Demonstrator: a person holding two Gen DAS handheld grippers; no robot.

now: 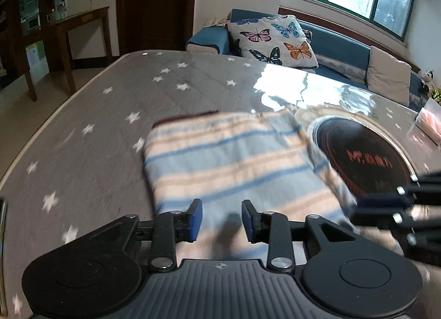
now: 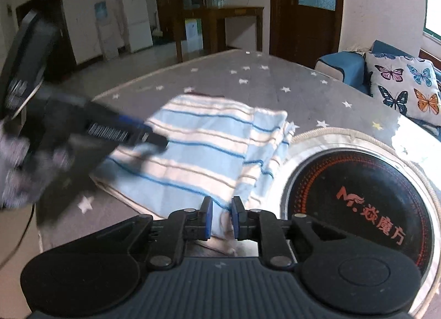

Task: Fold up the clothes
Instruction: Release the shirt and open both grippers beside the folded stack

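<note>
Right gripper [image 2: 222, 218]: nearest in its own view; jaws narrowed but not closed, with the near corner of the cloth lying in the gap between the blue pads [image 2: 207, 217]. Pinched or only straddled cannot be told.
Left gripper [image 1: 222, 219]: jaws parted, nothing between them; it hovers over the cloth's near edge, its shadow on the fabric.
Likely reason for the pose: each gripper stands at one near corner, judged as readiness to lift that edge and carry it over for a further fold.
Striped cloth [image 2: 198, 153]: pale blue and cream, already doubled, lying flat on the star-print table cover [image 1: 110, 115]; its right margin, bunched in layers, lies just beside the round black hob [image 2: 358, 200].
Long axis: runs away from the grippers toward the far table edge; the stripes cross it, roughly left to right.
Far edge: a dark hem [image 1: 190, 116] shows along the cloth's far end.
Beyond the table: butterfly cushion [image 1: 271, 40] on a blue sofa, under the window.
</note>
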